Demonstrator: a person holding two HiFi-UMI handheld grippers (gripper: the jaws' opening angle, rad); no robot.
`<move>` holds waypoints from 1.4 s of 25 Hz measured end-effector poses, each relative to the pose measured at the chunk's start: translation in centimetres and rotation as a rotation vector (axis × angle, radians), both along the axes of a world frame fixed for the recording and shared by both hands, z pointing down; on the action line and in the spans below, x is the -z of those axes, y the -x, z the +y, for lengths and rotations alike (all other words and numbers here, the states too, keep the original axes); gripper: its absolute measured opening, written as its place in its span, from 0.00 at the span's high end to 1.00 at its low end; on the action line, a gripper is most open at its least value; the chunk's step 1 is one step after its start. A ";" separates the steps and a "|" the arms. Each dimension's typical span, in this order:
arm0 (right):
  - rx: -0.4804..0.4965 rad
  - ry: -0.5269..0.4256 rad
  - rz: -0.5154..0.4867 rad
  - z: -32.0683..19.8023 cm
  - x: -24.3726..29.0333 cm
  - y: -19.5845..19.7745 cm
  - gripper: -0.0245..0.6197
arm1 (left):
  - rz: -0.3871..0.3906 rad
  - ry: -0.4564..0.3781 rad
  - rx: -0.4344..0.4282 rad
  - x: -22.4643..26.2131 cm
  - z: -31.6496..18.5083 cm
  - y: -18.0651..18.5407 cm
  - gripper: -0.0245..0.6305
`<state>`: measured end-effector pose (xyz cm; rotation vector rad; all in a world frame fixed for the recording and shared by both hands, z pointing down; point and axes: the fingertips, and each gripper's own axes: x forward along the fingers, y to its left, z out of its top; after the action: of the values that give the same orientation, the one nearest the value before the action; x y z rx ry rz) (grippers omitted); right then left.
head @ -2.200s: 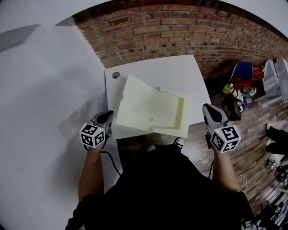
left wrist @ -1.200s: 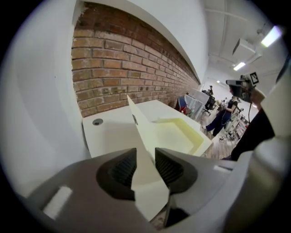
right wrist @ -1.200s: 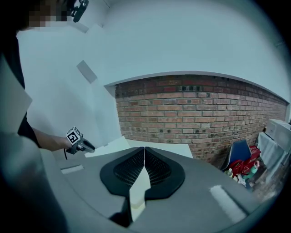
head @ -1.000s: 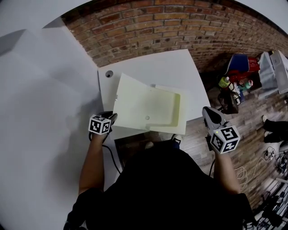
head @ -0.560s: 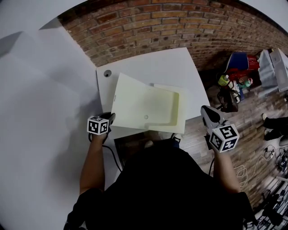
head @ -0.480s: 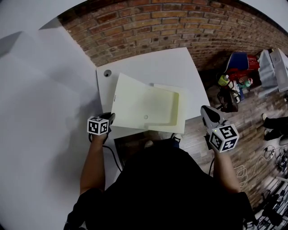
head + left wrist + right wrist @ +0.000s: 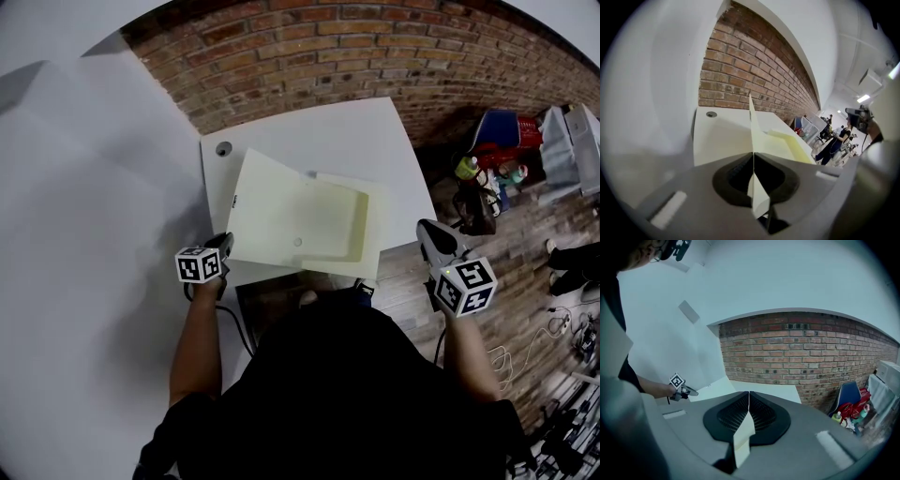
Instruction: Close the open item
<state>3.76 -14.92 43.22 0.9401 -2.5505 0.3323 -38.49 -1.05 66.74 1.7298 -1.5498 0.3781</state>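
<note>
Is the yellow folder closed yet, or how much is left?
Not closed yet. Done: the left gripper has just closed its jaws on the cover edge. In hand: the cover stands raised. Left: swing it down onto the tray. The right gripper hangs shut, empty.

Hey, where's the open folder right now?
In the head view the pale yellow folder lies open mid-frame at the near edge of the white table, below the brick wall. The left tool has just closed on its raised left cover.

Table (image 7: 319, 131): one
Pale yellow case (image 7: 300, 220): one
Cable hole (image 7: 223, 148): one
Claws: two (one per hand), left claw (image 7: 227, 244), right claw (image 7: 425, 228)
</note>
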 end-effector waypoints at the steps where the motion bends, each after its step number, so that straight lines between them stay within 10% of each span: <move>1: 0.002 0.001 0.001 0.0 0.0 0.0 0.95 | 0.002 -0.006 0.017 0.1 0.1 0.2 0.95; 17: 0.031 0.017 0.006 -1.1 -0.6 0.1 0.95 | 0.057 -0.082 0.279 0.3 1.3 1.8 0.95; 35: 0.005 0.053 0.005 -1.8 -2.3 -2.0 0.95 | -0.021 -0.176 0.164 6.6 -3.4 -3.4 0.95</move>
<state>5.80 -16.73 45.51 0.9140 -2.5261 0.3936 -35.05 -4.42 60.12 1.7185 -1.7708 0.1816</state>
